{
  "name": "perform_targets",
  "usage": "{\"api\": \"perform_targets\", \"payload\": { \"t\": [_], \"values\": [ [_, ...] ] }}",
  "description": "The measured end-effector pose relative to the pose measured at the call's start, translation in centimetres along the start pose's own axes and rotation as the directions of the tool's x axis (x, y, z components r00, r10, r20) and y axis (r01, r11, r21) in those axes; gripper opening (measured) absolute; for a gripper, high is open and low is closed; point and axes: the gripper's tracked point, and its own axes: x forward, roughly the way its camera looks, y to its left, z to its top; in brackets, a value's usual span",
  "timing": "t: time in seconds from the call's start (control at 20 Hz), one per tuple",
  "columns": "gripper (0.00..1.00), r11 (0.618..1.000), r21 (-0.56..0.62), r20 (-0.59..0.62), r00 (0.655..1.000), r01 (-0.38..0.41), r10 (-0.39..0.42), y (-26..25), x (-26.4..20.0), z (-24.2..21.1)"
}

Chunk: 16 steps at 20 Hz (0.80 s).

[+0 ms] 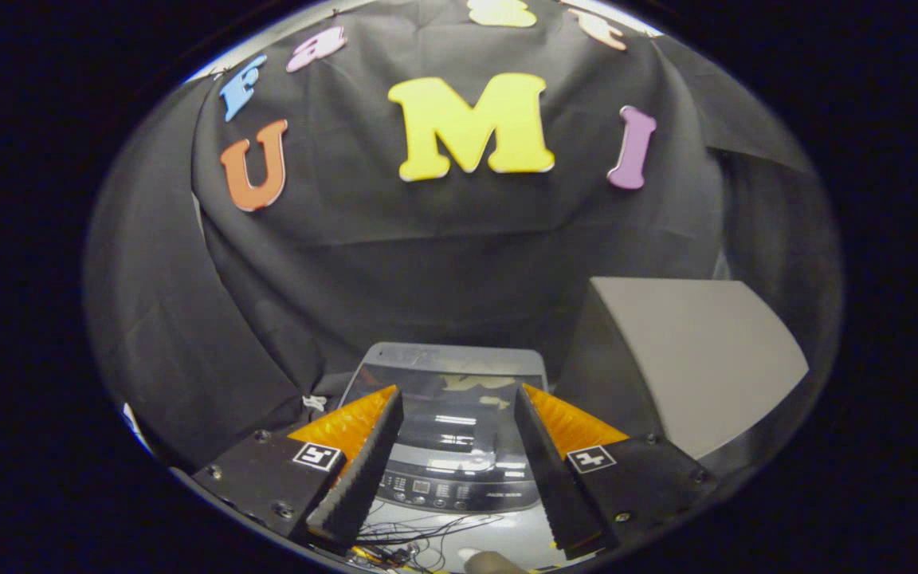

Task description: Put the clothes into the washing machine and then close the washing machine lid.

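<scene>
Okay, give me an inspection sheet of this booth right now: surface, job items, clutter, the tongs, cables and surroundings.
Surface: pale floor in front of the machine.
Job's things: washing machine, glossy lid down; clothes: nothing seen.
Clutter: grey box beside the machine.
Tongs: open, holding nothing, machine lid beyond them.
Cables: thin wires tangled on the floor between the fingers.
Surroundings: black cloth wall behind everything.

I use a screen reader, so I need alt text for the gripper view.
The open gripper hangs over a small washing machine whose dark glass lid is closed, its fingers spread to either side of the lid. A grey box stands beside the machine, and black cloth hangs behind.
</scene>
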Motion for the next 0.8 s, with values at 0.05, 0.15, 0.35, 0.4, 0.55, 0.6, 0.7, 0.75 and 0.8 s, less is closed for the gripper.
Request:
{"api": "perform_targets", "payload": {
  "t": [0.05,0.15,0.35,0.4,0.55,0.6,0.7,0.75,0.8],
  "values": [
    [0.89,1.0,0.004,0.035,0.999,0.005,-0.005,-1.3,-2.4,0.4],
    [0.95,1.0,0.009,0.097,0.995,0.009,-0.01,-3.9,-6.6,0.9],
    [0.96,0.997,0.026,0.197,0.978,0.068,-0.072,-11.3,-14.1,0.2],
    [0.96,0.996,0.024,0.215,0.972,0.091,-0.094,-13.3,-15.7,-0.2],
    [0.96,0.989,0.024,0.258,0.955,0.143,-0.145,-18.3,-20.8,-2.3],
    [0.96,0.988,0.035,0.27,0.951,0.149,-0.153,-19.8,-22.3,-3.2],
    [0.96,0.986,0.057,0.282,0.945,0.157,-0.167,-23.0,-24.6,-5.1],
    [0.96,0.984,0.061,0.284,0.942,0.166,-0.177,-24.6,-25.5,-5.9],
    [0.96,0.983,0.063,0.288,0.94,0.173,-0.184,-26.2,-26.6,-6.9]
  ]
}}
